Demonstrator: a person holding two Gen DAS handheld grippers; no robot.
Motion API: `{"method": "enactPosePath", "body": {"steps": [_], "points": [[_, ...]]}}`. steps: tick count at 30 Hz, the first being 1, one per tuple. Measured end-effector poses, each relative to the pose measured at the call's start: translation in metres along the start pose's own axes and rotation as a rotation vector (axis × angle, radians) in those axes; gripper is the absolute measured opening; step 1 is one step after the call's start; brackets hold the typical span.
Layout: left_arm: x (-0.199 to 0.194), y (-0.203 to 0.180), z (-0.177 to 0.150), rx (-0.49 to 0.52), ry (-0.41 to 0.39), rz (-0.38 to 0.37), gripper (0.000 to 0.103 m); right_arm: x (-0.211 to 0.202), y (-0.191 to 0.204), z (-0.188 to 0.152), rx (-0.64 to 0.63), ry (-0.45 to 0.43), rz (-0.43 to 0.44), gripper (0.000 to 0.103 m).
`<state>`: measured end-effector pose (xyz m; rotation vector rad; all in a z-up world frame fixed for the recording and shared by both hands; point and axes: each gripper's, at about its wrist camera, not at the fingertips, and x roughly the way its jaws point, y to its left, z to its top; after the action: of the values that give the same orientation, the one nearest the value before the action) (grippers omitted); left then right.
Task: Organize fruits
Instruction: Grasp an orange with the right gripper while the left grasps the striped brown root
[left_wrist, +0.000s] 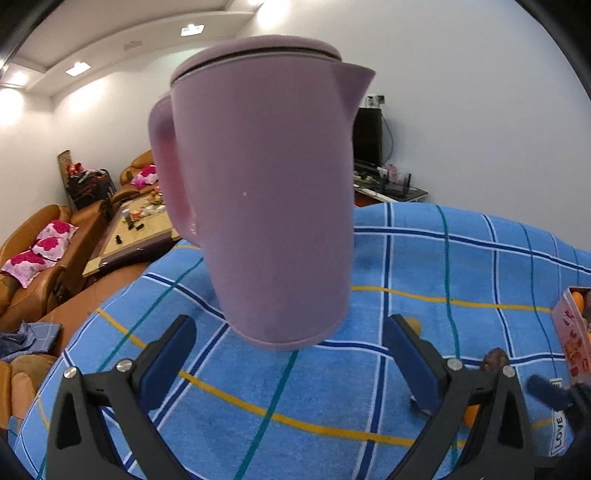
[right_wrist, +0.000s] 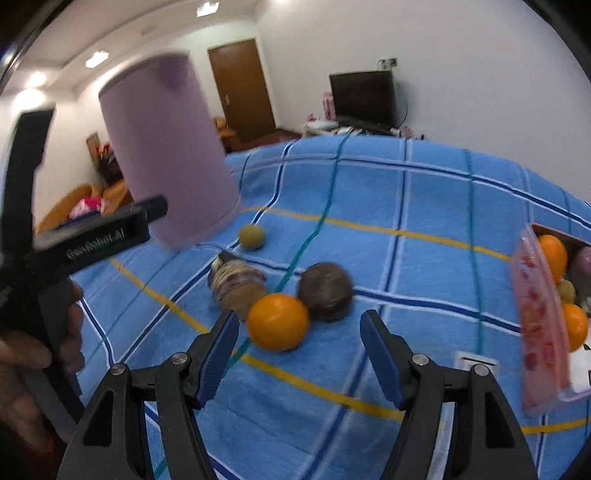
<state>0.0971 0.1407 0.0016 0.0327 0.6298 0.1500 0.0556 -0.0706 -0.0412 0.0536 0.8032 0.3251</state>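
Note:
An orange (right_wrist: 277, 321) lies on the blue checked cloth (right_wrist: 424, 266) just ahead of my right gripper (right_wrist: 299, 325), close to its left finger; the pads do not touch it and the jaws stand open. A dark brown round fruit (right_wrist: 325, 291) touches the orange from behind. A striped brownish item (right_wrist: 236, 284) lies to their left, and a small yellow-green fruit (right_wrist: 251, 236) sits farther back. My left gripper (left_wrist: 291, 332) is open, its fingertips either side of the base of a purple lidded jug (left_wrist: 266, 192), without touching it. A pink box (right_wrist: 535, 325) at the right holds oranges (right_wrist: 552, 254).
The left gripper's black body (right_wrist: 99, 236) and the hand holding it fill the left of the right wrist view, beside the jug (right_wrist: 166, 147). Sofas (left_wrist: 40, 258), a low table (left_wrist: 136, 232) and a dark screen (right_wrist: 364, 98) stand beyond the cloth's edge.

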Motion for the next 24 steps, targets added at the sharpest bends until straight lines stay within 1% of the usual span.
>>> {"method": "enactPosePath", "body": {"steps": [3,5,6,8,9,10,14,16,17,20,23,24], "points": [[0.001,-0.003,0.000,0.015,0.007,-0.015,0.103,0.014,0.008,0.004,0.003,0.039,0.008,0.069],[0.000,-0.007,0.000,0.031,0.005,-0.026,0.103,0.021,0.011,0.006,0.011,0.052,0.007,0.065],[0.000,-0.009,0.000,0.038,0.004,-0.033,0.103,0.022,0.012,0.007,0.015,0.052,0.010,0.062],[-0.001,-0.014,0.000,0.055,0.001,-0.054,0.103,0.021,0.012,0.007,0.016,0.050,0.008,0.051],[-0.001,-0.016,0.000,0.063,0.000,-0.066,0.103,0.022,0.012,0.006,0.014,0.057,0.002,0.042],[-0.001,-0.018,0.000,0.072,-0.003,-0.081,0.103,0.023,0.010,0.005,0.012,0.072,0.014,0.042],[-0.005,-0.029,-0.002,0.128,-0.008,-0.136,0.103,0.013,0.005,0.001,0.007,0.078,0.040,0.042],[-0.006,-0.036,-0.004,0.165,-0.001,-0.179,0.103,0.005,0.005,-0.004,-0.020,0.075,0.022,0.042],[-0.006,-0.040,-0.006,0.184,0.009,-0.213,0.103,0.002,0.003,-0.007,-0.027,0.069,0.013,0.042],[-0.005,-0.054,-0.011,0.232,0.034,-0.293,0.103,-0.017,-0.013,-0.014,-0.004,0.031,-0.006,0.042],[-0.002,-0.066,-0.016,0.274,0.053,-0.322,0.102,-0.026,-0.030,-0.016,0.039,-0.002,-0.041,0.042],[0.000,-0.069,-0.017,0.284,0.065,-0.332,0.098,-0.030,-0.036,-0.017,0.052,-0.014,-0.056,0.042]]}}
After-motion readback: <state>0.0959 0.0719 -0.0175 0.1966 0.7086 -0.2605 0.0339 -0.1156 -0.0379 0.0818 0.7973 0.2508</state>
